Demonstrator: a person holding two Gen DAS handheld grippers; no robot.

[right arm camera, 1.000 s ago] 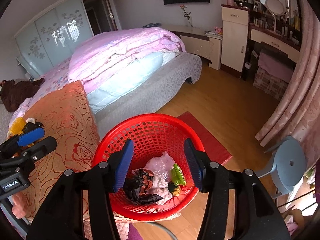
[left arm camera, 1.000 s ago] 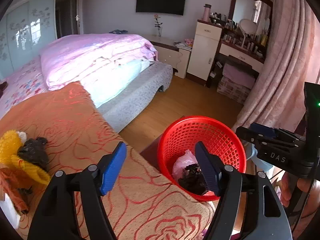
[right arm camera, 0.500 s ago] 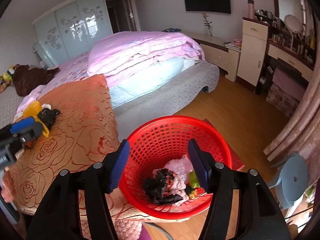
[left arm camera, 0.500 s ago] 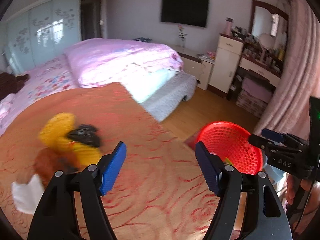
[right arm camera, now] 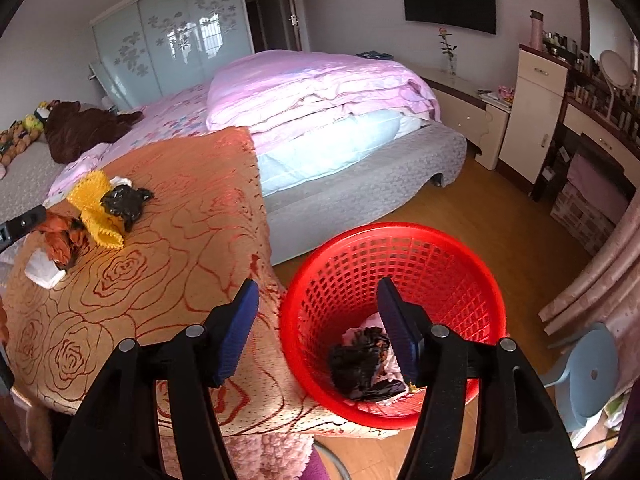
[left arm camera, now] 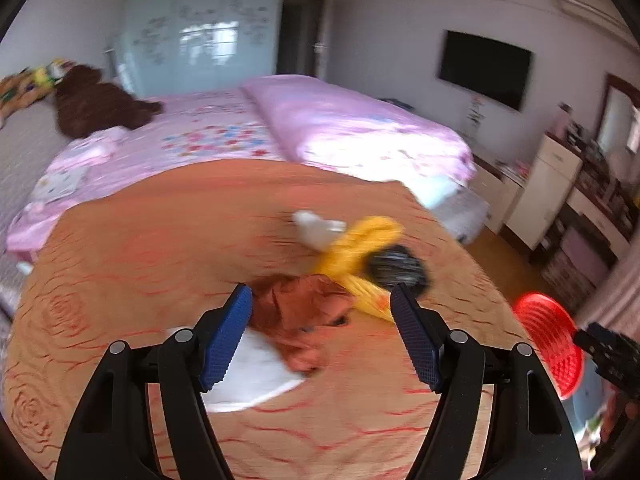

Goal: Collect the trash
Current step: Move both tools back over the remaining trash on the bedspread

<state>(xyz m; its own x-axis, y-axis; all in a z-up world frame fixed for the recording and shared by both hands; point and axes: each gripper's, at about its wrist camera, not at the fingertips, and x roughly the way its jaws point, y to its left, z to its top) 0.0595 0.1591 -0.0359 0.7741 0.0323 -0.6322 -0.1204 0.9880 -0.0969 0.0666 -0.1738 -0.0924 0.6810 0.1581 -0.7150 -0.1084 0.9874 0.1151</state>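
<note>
While the right gripper [right arm camera: 318,328] hangs over the red mesh basket [right arm camera: 440,256], the left gripper [left arm camera: 320,334] reaches for the litter pile, jaws wide and empty.

Centre of the left wrist view, on the orange rose-patterned bedspread [left arm camera: 140,248]: a crumpled rust-orange wrapper [left arm camera: 298,312] lies between the blue ribbed pads without touching them, over a white tissue [left arm camera: 256,380], with a yellow fringed rag [left arm camera: 360,252] and a crinkled black plastic bag [left arm camera: 396,266] just behind. All look light, limp and easily crushed; the film is probably slick, so I would pinch the wrapper's bunched middle rather than a loose edge. The right jaws have just been opening, nothing between them; below them the rigid plastic basket, lower right, already holds black and pale bags.
</note>
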